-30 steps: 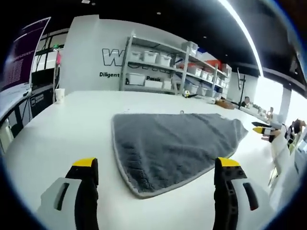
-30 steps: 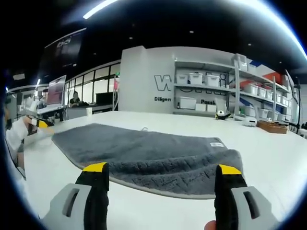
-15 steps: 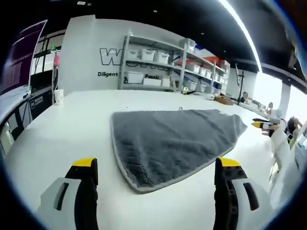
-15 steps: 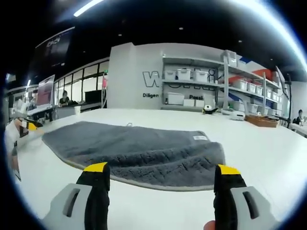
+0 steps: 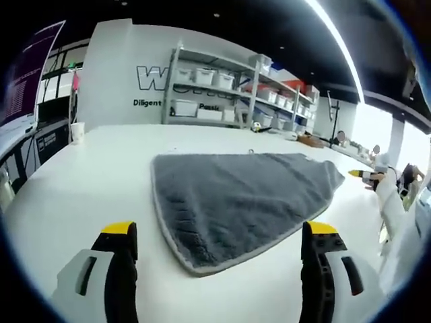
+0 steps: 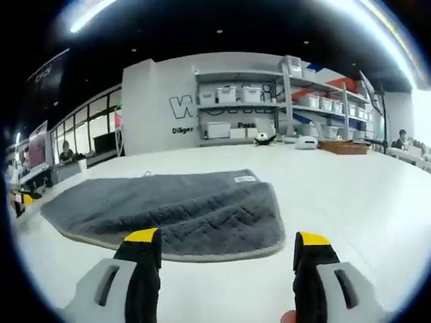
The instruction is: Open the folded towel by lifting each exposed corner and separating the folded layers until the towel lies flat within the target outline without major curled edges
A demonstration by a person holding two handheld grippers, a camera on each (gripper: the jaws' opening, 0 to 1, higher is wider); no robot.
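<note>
In the left gripper view the left gripper (image 5: pixel 219 235) hangs with its yellow-tipped jaws spread wide and nothing between them, short of the grey towel (image 5: pixel 242 195); the towel's rounded, pale-edged corner lies just beyond and between the jaw tips, on the white table (image 5: pixel 87 182); the towel is still folded, lying flat on the tabletop, with no jaw touching it.

In the right gripper view the right gripper (image 6: pixel 225 245) is likewise released, jaws parted and empty, just short of the towel (image 6: pixel 175 205); here a folded upper layer shows on the towel's near end, its quilted surface overlapping the layer beneath; a small white label (image 6: pixel 244 179) sits at the towel's far edge, a detail the left gripper view leaves indistinct.

Past the towel, the left gripper view shows the other gripper (image 5: pixel 367 176), yellow-tipped, just off the towel's far end, held by a white-sleeved arm (image 5: pixel 394 208); a paper cup (image 5: pixel 77 132) stands on the table well apart from the towel; behind the towel in both views stands a shelving rack (image 6: pixel 269 108) of white bins against a lettered wall (image 5: pixel 128 81).
</note>
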